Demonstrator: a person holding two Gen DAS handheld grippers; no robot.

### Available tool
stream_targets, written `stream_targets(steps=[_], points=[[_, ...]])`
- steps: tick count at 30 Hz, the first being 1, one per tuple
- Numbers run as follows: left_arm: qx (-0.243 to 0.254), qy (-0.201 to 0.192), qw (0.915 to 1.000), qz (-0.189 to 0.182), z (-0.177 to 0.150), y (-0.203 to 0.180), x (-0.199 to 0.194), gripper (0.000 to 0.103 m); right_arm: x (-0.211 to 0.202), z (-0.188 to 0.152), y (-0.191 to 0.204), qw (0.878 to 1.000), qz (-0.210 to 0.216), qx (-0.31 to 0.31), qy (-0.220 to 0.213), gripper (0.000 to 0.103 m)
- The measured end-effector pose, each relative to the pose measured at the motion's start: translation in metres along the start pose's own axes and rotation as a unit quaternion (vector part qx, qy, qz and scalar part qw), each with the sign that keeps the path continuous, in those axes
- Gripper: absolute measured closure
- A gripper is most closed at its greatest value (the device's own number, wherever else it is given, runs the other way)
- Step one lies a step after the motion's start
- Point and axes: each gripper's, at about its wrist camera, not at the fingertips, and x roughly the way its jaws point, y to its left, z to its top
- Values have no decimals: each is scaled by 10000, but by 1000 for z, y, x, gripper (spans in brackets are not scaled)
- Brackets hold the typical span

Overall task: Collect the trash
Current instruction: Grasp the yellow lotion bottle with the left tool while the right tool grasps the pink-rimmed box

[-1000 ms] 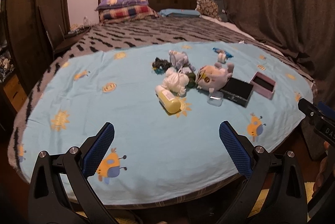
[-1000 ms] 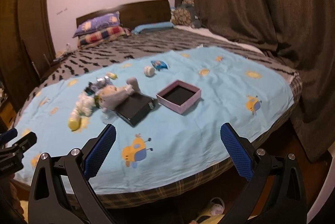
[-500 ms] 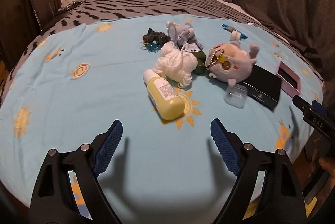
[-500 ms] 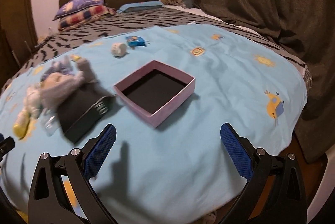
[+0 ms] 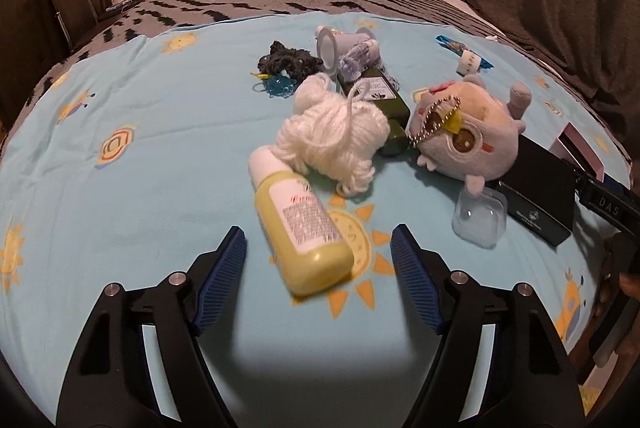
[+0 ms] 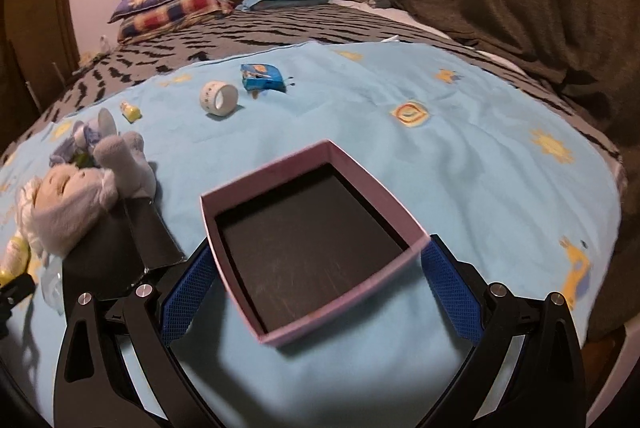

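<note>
pink box (image 6: 316,248) blurred, black box (image 5: 538,187) part-hidden

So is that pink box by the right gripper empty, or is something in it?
Empty. The right wrist view looks straight into the open pink box and shows only its bare dark floor; it has no lid on.

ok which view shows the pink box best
The right wrist view: the pink box fills the centre, open top and dark inside visible, between the right gripper fingers. The left wrist view shows only a sliver at its right edge.
</note>
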Motion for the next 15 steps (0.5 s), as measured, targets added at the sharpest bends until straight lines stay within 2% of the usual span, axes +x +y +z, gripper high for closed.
stream_targets(steps=[6, 9, 15], points=[[-19, -10, 10000, 39, 10, 2, 9, 48, 8, 9, 0, 10000, 82, -33, -10, 3], [-50, -30, 10000, 73, 11, 5, 9, 58, 10, 11, 0, 9998, 167, -75, -39, 13], [-41, -52, 10000, 44, 6, 10, 1, 61, 0, 7, 1, 9998, -28, -95, -156, 14]])
